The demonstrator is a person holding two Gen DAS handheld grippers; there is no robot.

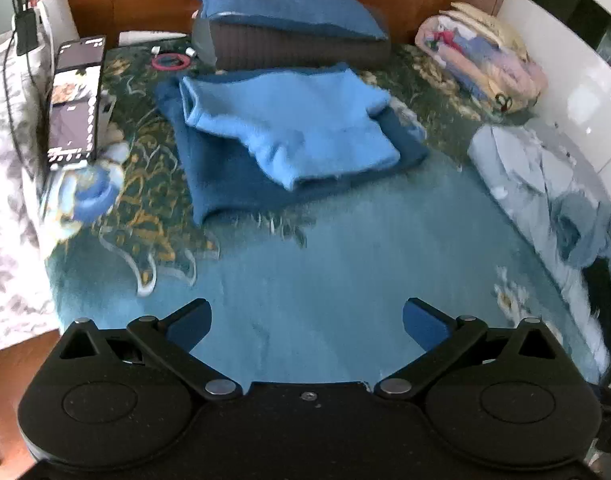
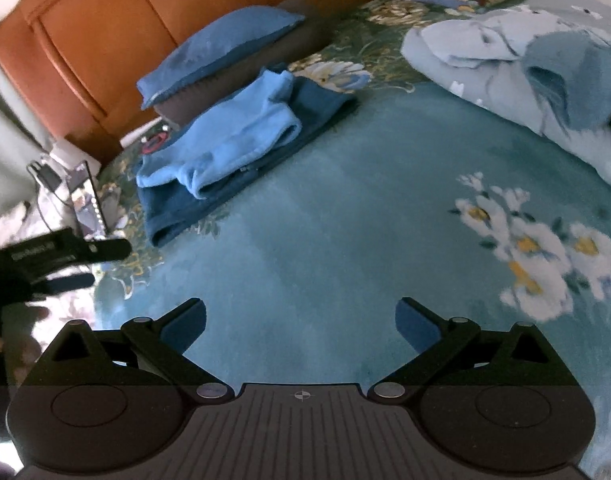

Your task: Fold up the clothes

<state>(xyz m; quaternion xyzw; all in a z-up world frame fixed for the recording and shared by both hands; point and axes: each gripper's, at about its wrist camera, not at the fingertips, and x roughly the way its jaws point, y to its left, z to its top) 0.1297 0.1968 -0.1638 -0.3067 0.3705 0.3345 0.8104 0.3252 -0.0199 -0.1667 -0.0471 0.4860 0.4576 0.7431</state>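
The left gripper (image 1: 307,322) has its two fingers spread wide with nothing between them, and the right gripper (image 2: 301,320) is spread wide and bare too. Both hang above a bare patch of the teal bed cover (image 1: 325,280), pointing toward the head of the bed. In the right wrist view the left gripper shows low at the left edge, so the two tools sit side by side with a gap between them. Farther out, near the pillow (image 1: 289,20), a light blue garment (image 1: 293,128) lies folded on top of a dark blue garment (image 1: 225,168), which is folded flat too. Off to the right, well apart from that stack, a heap of pale blue clothes (image 2: 517,52) lies rumpled and loose. Here is what could go wrong, I think. The heap is soft and tangled, so a pinch there could catch two pieces at once and drag them both. A reach toward the neat stack could bump the top piece and slide it off, since it sits crooked. A phone (image 1: 77,96) stands propped at the left side of the bed, and a swing that way could knock it over.
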